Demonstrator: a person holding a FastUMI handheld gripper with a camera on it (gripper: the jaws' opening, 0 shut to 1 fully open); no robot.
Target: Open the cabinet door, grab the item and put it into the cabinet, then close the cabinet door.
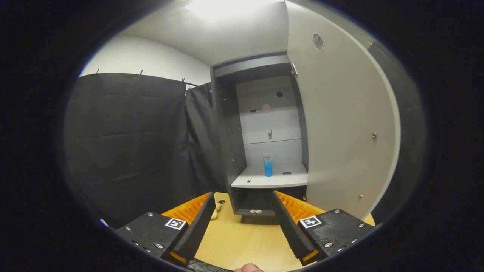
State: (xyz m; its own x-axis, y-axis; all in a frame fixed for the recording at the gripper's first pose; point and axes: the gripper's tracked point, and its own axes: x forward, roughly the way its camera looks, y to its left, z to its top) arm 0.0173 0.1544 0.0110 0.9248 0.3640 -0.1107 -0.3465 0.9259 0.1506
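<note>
Gripper (244,202) spread wide, fingers well apart, nothing held or touched between them. Hovered above light wooden tabletop (242,241), facing tall dark grey cabinet (227,143) standing on far part of table. Pale grey cabinet door (340,124) swung fully open to the right, hinged at cabinet's right side, two small metal fittings visible on inner face. Blue squeeze tube with white cap end up (267,164) stood upright on pale lower shelf (270,180), inside cabinet, roughly mid-shelf, beyond fingertips and well apart from them. Small dark round mark on shelf right of tube, tiny dark item near shelf's left front; too small to identify. Small pale object (269,135) on back panel above tube, unclear what. Low open compartment under shelf, small light piece (256,211) on its floor. Small yellowish thing (215,211) on table just beside left fingertip, partly hidden. Bit of fingertip of a person (247,268) at near table edge between finger bases. Black cloth wall (128,139) left of cabinet.
</note>
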